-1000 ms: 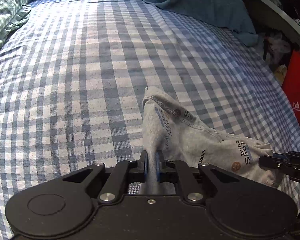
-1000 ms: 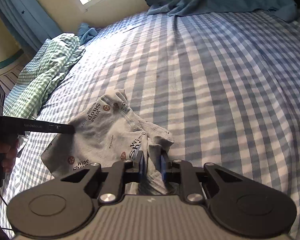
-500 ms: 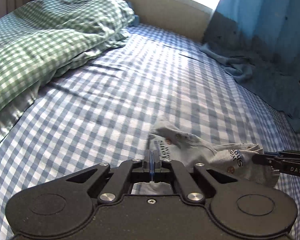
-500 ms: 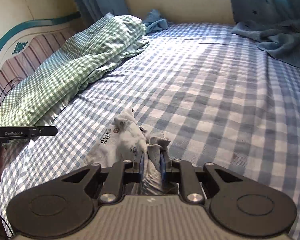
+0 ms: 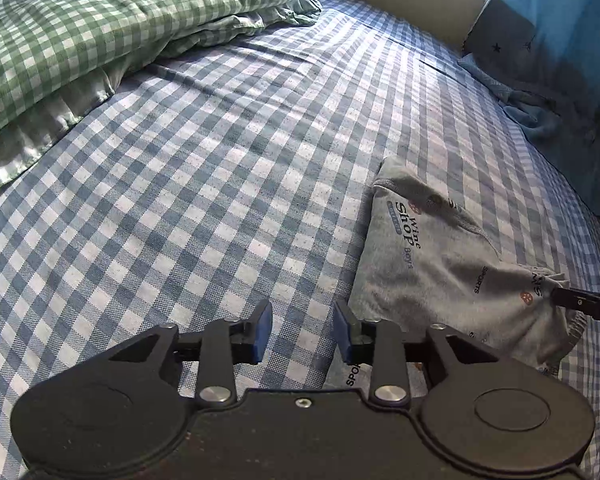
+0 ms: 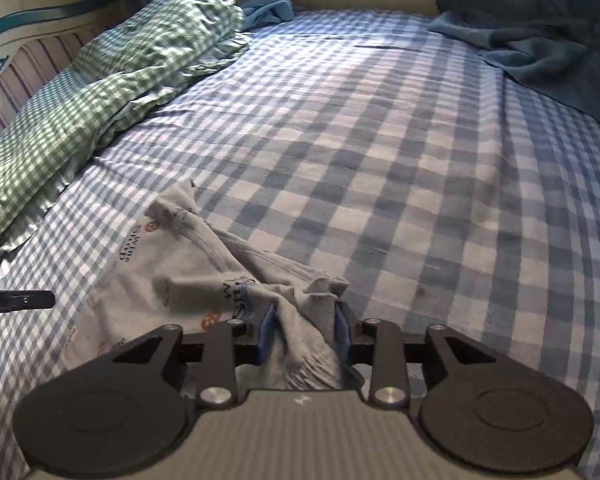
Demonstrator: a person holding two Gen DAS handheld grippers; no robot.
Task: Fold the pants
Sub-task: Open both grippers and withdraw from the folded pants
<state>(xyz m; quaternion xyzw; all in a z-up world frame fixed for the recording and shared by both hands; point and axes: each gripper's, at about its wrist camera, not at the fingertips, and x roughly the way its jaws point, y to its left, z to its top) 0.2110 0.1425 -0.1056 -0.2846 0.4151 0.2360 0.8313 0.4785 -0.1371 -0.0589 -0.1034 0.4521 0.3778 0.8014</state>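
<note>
Left gripper: fingers wide apart over bare bed, holding nothing. Right gripper: fingers parted, grey pants bunched between them; contact unclear. Only the left view shows the pants' folded face. Beyond, green checked pillow.

Both wrist views look low and close across the checked bed, sharing the grey pants at lower frame.

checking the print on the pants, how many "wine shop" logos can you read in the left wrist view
1. It sits near the far corner of the grey printed cotton pants, on the blue checked bedsheet. A partial print beside the right gripper may be another; folds may hide more.
</note>
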